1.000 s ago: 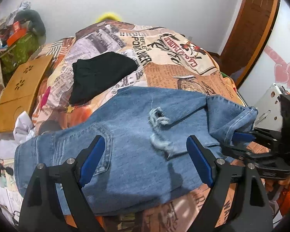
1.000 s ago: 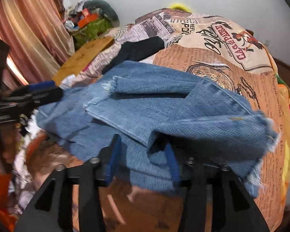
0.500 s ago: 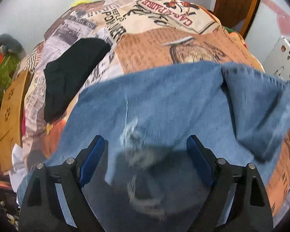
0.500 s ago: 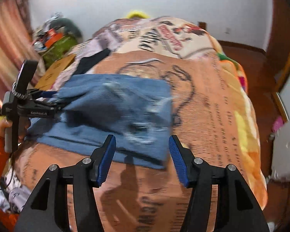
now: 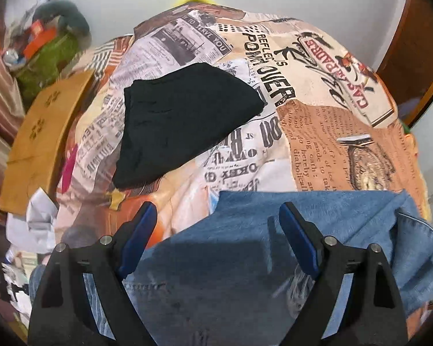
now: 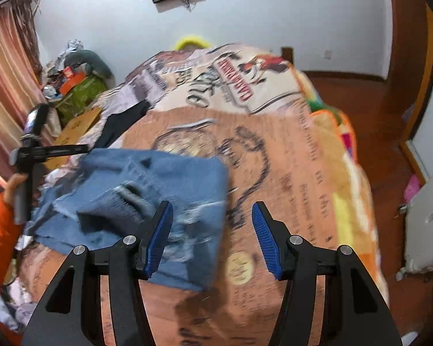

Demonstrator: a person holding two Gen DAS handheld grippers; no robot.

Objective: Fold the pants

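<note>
My left claw [image 5: 216, 236]: spread wide above the denim, gripping nothing.
My right claw [image 6: 213, 236]: jaws parted, empty, over the fold's right edge.
Jeans [image 6: 158, 190]: lying near me on the printed bedspread [image 5: 317, 132], doubled into a thick blue bundle; frayed rips and a loose flap show.
Progress: one fold looks laid; I judge smoothing or another fold remains.
Beyond: folded black garment [image 5: 182, 121].

Pants [image 5: 317, 222] faded blue denim — bedspread [image 5: 317, 132] orange-cream newsprint pattern — folded garment [image 5: 182, 115] black.
</note>
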